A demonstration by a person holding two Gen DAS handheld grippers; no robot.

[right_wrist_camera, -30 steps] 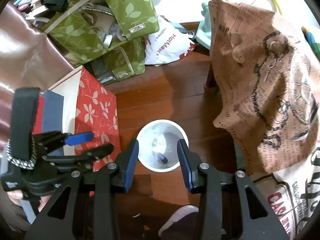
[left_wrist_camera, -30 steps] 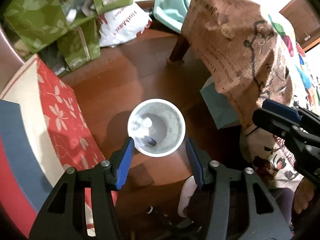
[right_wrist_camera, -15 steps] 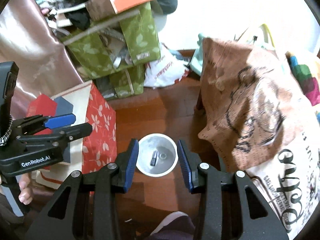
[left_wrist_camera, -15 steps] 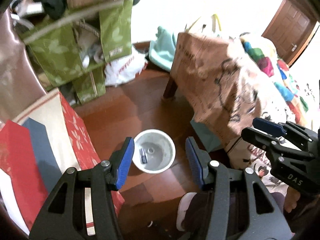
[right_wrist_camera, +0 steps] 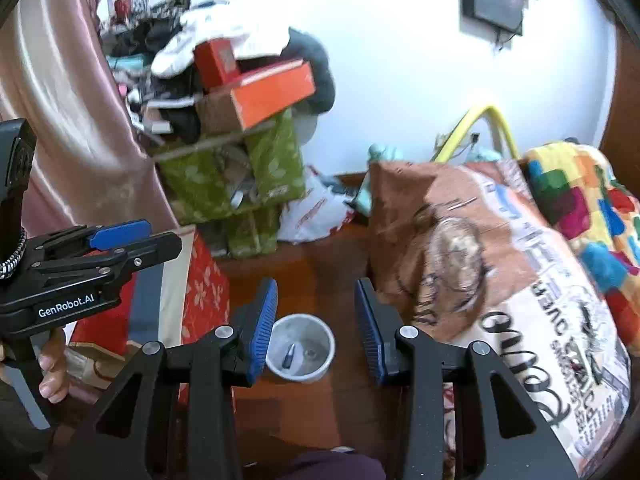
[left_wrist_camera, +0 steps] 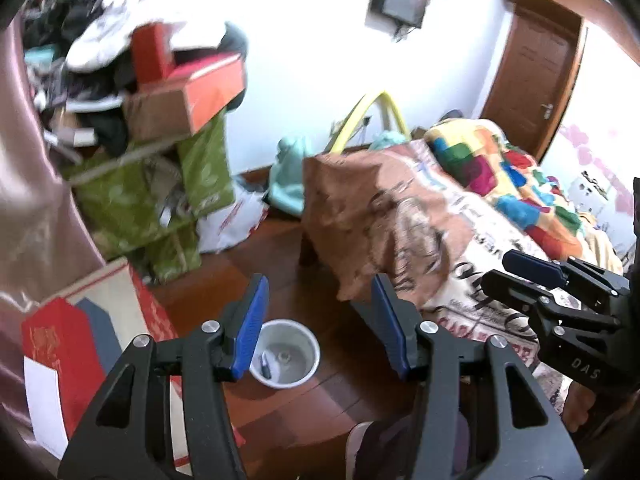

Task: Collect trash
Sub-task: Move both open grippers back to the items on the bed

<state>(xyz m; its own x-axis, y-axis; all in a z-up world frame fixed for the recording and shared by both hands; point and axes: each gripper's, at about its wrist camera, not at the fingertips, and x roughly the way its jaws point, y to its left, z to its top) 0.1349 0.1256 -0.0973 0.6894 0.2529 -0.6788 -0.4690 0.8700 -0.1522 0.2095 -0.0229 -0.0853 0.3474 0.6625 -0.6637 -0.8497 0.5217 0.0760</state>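
Observation:
A small white bin [left_wrist_camera: 286, 354] stands on the wooden floor, also in the right wrist view [right_wrist_camera: 301, 347]. Inside it lie a small dark piece of trash [left_wrist_camera: 265, 365] and a round cap-like bit [left_wrist_camera: 285, 357]. My left gripper [left_wrist_camera: 320, 326] is open and empty, high above the bin. My right gripper [right_wrist_camera: 316, 326] is open and empty, also high above it. Each gripper shows in the other's view: the right one [left_wrist_camera: 532, 276] at the right edge, the left one [right_wrist_camera: 132, 240] at the left edge.
A bed with a brown printed cover [left_wrist_camera: 400, 208] and colourful blanket [left_wrist_camera: 500, 176] fills the right. A red floral box [right_wrist_camera: 200, 280] stands left of the bin. Green bags [left_wrist_camera: 160, 196] under stacked boxes and clothes stand behind. A wooden door [left_wrist_camera: 536, 80] is at far right.
Both grippers have risen and tilted up away from the bin, which now looks smaller and lower in view. More of the wall, door and clutter has come into sight. Both stay open.

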